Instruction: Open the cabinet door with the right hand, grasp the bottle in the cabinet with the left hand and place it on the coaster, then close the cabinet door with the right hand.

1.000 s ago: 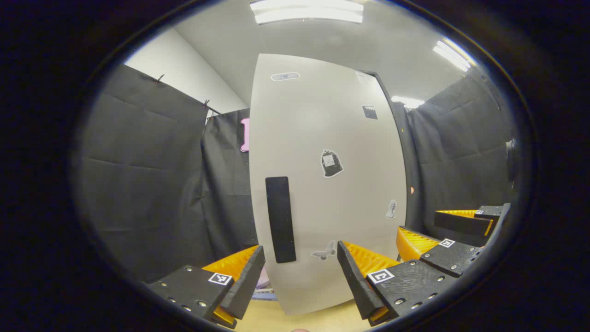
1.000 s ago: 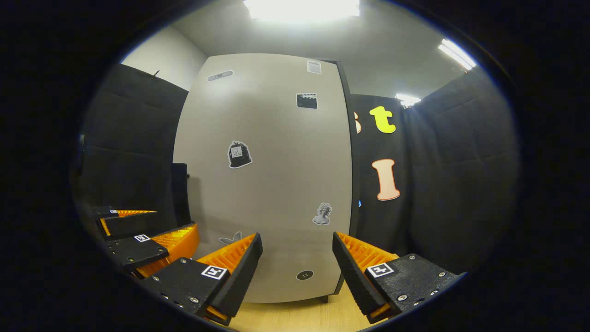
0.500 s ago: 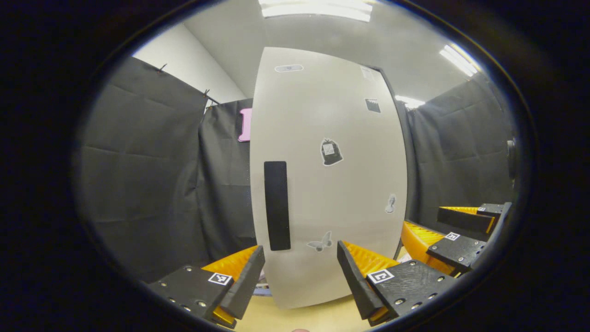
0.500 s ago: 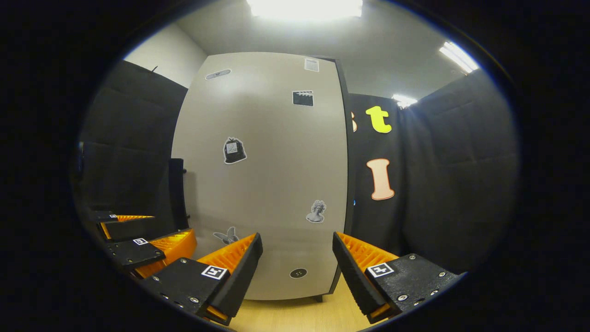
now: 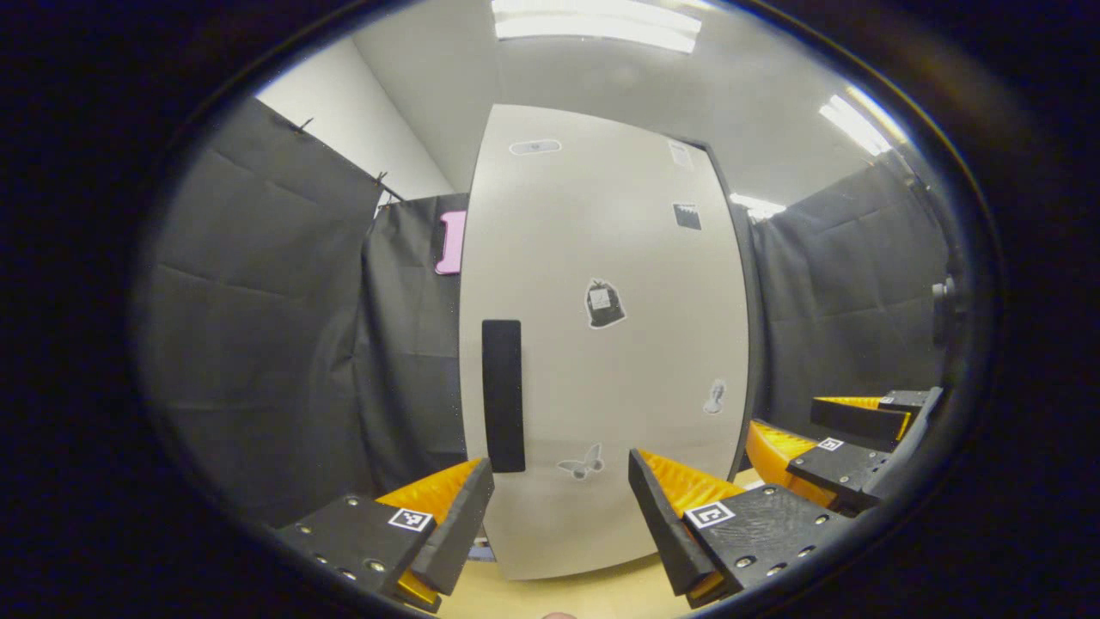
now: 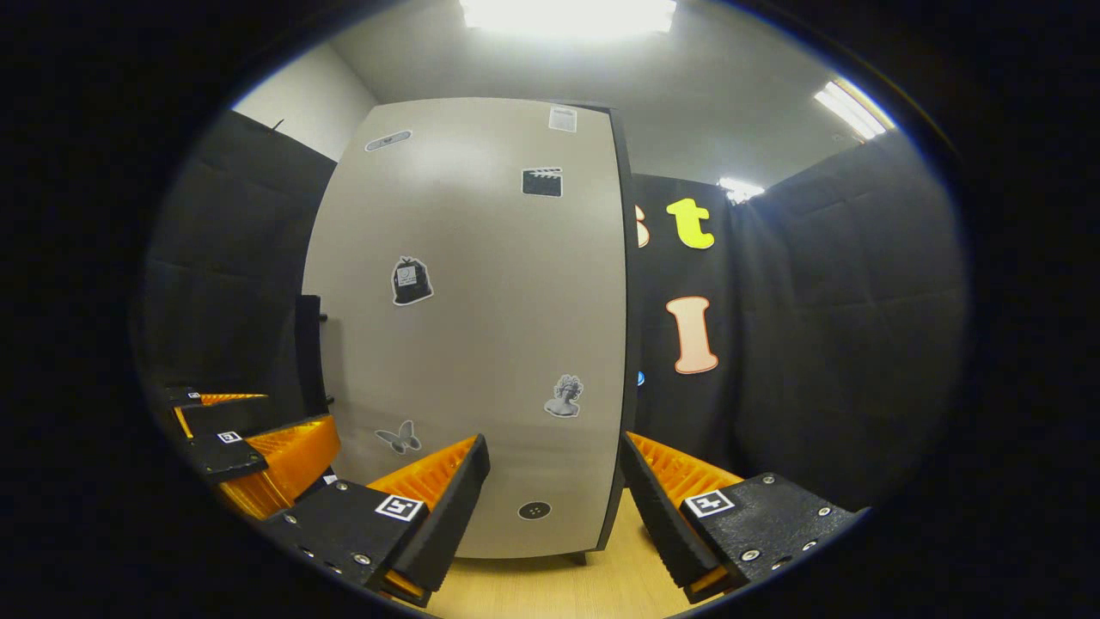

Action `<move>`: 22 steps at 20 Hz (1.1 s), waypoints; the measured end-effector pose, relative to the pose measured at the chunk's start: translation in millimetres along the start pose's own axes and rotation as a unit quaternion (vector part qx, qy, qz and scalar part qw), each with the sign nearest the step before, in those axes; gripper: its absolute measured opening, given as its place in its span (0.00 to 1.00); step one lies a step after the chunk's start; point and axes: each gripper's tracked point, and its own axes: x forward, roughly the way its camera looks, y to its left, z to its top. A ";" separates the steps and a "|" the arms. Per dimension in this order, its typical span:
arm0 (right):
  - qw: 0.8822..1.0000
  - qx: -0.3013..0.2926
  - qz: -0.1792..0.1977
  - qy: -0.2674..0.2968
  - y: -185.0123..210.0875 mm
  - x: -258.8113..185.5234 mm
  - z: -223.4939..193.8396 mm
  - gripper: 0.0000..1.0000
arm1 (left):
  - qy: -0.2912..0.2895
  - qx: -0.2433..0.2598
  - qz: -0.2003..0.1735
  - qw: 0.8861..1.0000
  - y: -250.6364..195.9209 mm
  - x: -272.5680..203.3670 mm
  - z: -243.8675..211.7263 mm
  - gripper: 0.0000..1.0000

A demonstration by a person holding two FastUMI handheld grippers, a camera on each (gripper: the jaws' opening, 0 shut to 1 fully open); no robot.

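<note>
Cabinet door point(image 5: 601, 361) is shut right in front of me, beige with a few stickers and a black vertical handle point(image 5: 503, 395) near its left edge. My left claw point(image 5: 559, 507) is wide open, holding nothing, and so is my right claw point(image 6: 550, 503). Both hover apart from the door over the wooden worktop point(image 6: 550, 593).

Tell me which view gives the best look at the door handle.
Left gripper view: the black handle faces the camera full-on, on the closed cabinet door. Right gripper view catches it edge-on at the door's left side, as a thin dark strip.
</note>
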 end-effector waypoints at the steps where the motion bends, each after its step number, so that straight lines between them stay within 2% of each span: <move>1: 1.000 0.001 -0.001 -0.001 0.0 0.2 0.4 0.94 | -0.004 0.003 -0.001 1.000 1.1 -2.3 3.8 0.90; 7: 1.000 0.001 0.000 -0.004 -1.7 1.2 5.4 0.94 | -0.006 -0.004 -0.008 1.000 0.2 -1.5 0.7 0.90; 8: 1.000 0.002 0.000 -0.003 -1.6 1.5 4.6 0.94 | -0.006 -0.004 -0.007 1.000 0.4 -2.0 2.1 0.94; 9: 1.000 0.003 0.000 -0.001 -1.2 1.5 2.7 0.94 | -0.006 -0.006 -0.006 1.000 0.1 -2.3 2.6 0.90; 15: 1.000 0.007 -0.002 0.004 -0.5 2.5 1.2 0.94 | -0.009 -0.015 0.008 1.000 5.9 -6.4 2.6 0.90; 22: 1.000 0.001 0.000 0.009 -3.7 4.7 0.8 0.94 | 0.006 -0.022 0.002 1.000 2.7 -2.2 -0.8 0.90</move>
